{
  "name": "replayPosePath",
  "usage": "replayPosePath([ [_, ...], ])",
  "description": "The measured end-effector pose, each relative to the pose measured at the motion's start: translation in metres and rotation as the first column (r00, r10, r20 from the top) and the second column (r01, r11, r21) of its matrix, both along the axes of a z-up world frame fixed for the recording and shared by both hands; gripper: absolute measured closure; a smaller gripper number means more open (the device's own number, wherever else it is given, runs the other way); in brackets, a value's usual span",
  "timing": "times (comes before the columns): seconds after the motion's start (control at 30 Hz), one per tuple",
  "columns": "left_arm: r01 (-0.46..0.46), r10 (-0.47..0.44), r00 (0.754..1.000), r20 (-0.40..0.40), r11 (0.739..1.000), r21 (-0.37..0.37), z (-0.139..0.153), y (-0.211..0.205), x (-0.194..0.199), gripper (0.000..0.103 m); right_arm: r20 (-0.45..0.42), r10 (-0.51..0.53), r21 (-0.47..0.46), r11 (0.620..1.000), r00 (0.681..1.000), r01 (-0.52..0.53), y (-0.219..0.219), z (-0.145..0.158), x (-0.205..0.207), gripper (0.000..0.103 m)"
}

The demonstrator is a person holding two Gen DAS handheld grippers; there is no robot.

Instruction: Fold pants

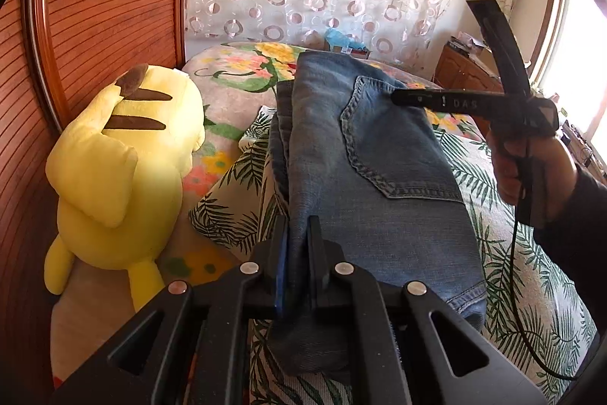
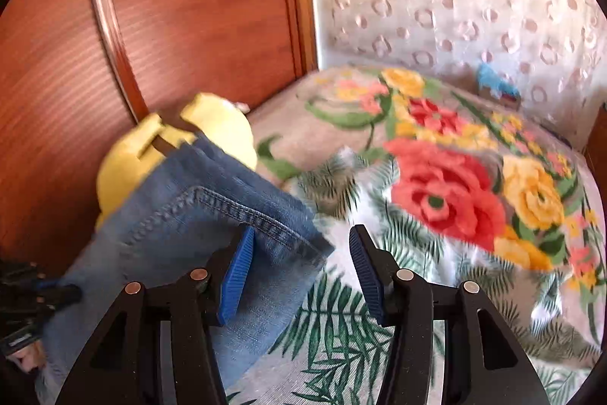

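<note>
Blue jeans (image 1: 364, 177) lie folded in a long stack on the bed, with a back pocket facing up. At the stack's near left side my left gripper (image 1: 297, 253) is shut on the denim's folded edge. A hand (image 1: 531, 162) holds the right gripper at the right, and one of its fingers (image 1: 436, 100) hangs over the pocket. In the right wrist view my right gripper (image 2: 303, 272) stands open. A hemmed corner of the jeans (image 2: 212, 226) reaches into the gap beside the left blue pad, and neither pad presses on it.
A large yellow plush toy (image 1: 125, 169) lies left of the jeans against a wooden panel (image 1: 95, 6). A leaf-print sheet (image 1: 531, 272) lies under the jeans, with a floral blanket (image 2: 455, 196) beyond it. A wooden cabinet (image 1: 463, 71) stands at the far right by the window.
</note>
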State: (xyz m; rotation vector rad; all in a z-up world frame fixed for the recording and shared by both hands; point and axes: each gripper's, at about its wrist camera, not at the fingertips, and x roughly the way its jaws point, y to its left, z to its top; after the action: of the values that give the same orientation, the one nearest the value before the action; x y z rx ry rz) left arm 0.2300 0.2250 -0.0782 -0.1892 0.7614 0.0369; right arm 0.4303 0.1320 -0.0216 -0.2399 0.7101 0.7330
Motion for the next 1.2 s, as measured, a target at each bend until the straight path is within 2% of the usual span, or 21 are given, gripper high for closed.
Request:
replayPosePath([
  [0.07,-0.006,0.006,1.0,0.0,1.0,-0.002,0.002,0.0,0.0,0.093,0.006,-0.009,0.005,1.0,1.0,0.009,0.002,-0.005,-0.006,0.049],
  [0.2,-0.026,0.026,1.0,0.001,0.999,0.024,0.007,-0.003,-0.002,0.093,0.001,-0.02,0.037,0.999,1.0,0.02,-0.004,0.005,-0.019,0.049],
  [0.4,-0.057,0.055,0.998,0.037,0.996,0.066,0.024,-0.008,-0.015,0.093,0.028,-0.004,0.058,0.998,1.0,0.002,-0.032,0.019,-0.056,0.049],
  [0.53,-0.049,0.042,0.996,0.077,0.995,0.085,0.039,-0.02,-0.024,0.081,0.042,0.004,0.072,0.997,0.999,-0.007,-0.055,0.026,-0.086,0.049],
  [0.7,-0.029,0.018,0.994,0.11,0.994,0.101,0.055,-0.041,-0.034,0.073,0.05,-0.006,0.096,0.995,0.999,0.001,-0.087,0.033,-0.119,0.049],
  [0.77,-0.02,0.008,0.993,0.116,0.994,0.105,0.058,-0.048,-0.037,0.055,0.057,-0.008,0.102,0.995,0.998,0.002,-0.098,0.036,-0.133,0.049],
  [0.83,-0.012,-0.002,0.991,0.132,0.994,0.106,0.062,-0.056,-0.041,0.053,0.067,-0.013,0.103,0.995,0.998,0.006,-0.109,0.039,-0.146,0.049],
  [0.9,0.002,-0.015,0.992,0.127,0.994,0.107,0.064,-0.063,-0.044,0.046,0.075,-0.018,0.106,0.994,0.997,0.01,-0.118,0.041,-0.157,0.049],
  [0.93,0.005,-0.018,0.992,0.129,0.994,0.107,0.065,-0.065,-0.045,0.034,0.079,-0.021,0.107,0.994,0.997,0.012,-0.122,0.043,-0.164,0.049],
  [1.0,0.015,-0.03,0.989,0.144,0.995,0.1,0.068,-0.072,-0.05,0.023,0.086,-0.028,0.108,0.994,0.996,0.018,-0.13,0.045,-0.175,0.049],
  [1.2,0.052,-0.068,0.987,0.144,0.993,0.108,0.076,-0.094,-0.059,0.019,0.096,-0.05,0.12,0.992,0.994,0.039,-0.152,0.048,-0.203,0.049],
])
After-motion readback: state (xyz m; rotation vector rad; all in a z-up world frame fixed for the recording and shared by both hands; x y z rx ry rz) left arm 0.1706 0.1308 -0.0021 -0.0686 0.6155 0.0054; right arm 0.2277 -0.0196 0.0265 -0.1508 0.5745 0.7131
